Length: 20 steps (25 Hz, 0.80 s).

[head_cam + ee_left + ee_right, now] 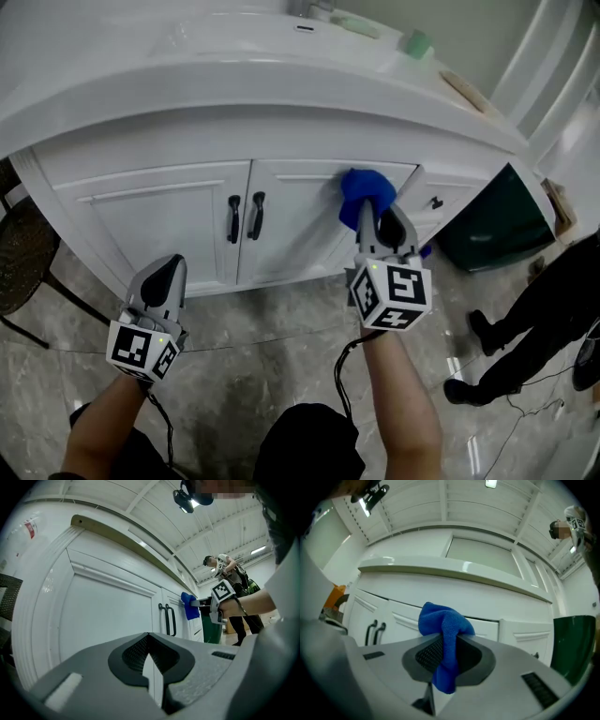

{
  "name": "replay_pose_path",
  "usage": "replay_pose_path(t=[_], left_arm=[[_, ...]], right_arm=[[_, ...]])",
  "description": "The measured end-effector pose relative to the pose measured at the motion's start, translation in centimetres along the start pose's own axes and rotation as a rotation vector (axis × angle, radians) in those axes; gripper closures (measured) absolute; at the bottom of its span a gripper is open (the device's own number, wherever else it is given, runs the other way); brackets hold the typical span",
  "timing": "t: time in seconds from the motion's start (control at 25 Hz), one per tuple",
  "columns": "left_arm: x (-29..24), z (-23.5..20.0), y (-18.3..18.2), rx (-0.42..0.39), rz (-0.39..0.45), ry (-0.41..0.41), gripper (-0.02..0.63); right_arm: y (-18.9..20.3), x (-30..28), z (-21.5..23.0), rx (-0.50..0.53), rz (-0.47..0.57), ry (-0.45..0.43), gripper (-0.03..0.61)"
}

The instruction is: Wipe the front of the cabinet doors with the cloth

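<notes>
A bunched blue cloth (366, 190) is pressed against the upper part of the right white cabinet door (309, 225), and my right gripper (378, 223) is shut on it. The right gripper view shows the cloth (443, 632) pinched between the jaws, with the door panel behind it. My left gripper (167, 278) hangs shut and empty below the left cabinet door (159, 225), away from the wood. In the left gripper view the jaws meet with nothing between them, and the cloth (189, 605) shows far along the cabinet front.
Two black handles (244, 217) stand where the doors meet. A white countertop (234, 84) overhangs the cabinet. A dark green bin (492, 220) stands right of the cabinet. A person (534, 319) in black stands at the right. A dark stool (23, 262) sits at far left.
</notes>
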<state>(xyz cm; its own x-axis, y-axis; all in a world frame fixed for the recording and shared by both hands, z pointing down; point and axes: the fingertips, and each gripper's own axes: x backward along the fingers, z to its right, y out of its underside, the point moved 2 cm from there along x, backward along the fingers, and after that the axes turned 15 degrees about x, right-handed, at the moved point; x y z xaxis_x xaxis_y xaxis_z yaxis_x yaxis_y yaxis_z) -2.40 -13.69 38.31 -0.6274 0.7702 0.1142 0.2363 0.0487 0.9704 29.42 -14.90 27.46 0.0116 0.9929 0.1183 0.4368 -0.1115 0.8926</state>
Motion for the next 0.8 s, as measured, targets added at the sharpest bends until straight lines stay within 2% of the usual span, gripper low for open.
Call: replay_pose_path(t=[0.16,0.24,0.32,0.4,0.52,0.8], left_arm=[[0.1,-0.2,0.1,-0.009,-0.005,-0.008,0.614],[0.1,-0.3,0.1,-0.013,-0.006,-0.010,0.614],[0.1,-0.8,0.3,-0.007,-0.005,-0.016,0.614],[0.2,-1.2,0.4,-0.004,-0.006,-0.019,0.614],[0.3,-1.3,0.5,-0.008,-0.016,-0.018,0.614],[-0.2,-1.0,1.0,-0.006,-0.025,-0.014,0.614]], right_arm=[[-2.8,0.4,-9.0,-0.083,0.100,-0.223,0.529],[-3.2,0.3,-12.7,-0.074,0.107,-0.292,0.529],[-3.3,-0.1,-14.4,-0.056,0.098,-0.289,0.529],[-3.2,-0.6,-14.7,-0.084,0.091,-0.276,0.529],[-2.8,-1.2,-14.1,-0.120,0.085,-0.276,0.529],[-0.2,-1.7,-10.9,-0.082,0.039,-0.212,0.529]])
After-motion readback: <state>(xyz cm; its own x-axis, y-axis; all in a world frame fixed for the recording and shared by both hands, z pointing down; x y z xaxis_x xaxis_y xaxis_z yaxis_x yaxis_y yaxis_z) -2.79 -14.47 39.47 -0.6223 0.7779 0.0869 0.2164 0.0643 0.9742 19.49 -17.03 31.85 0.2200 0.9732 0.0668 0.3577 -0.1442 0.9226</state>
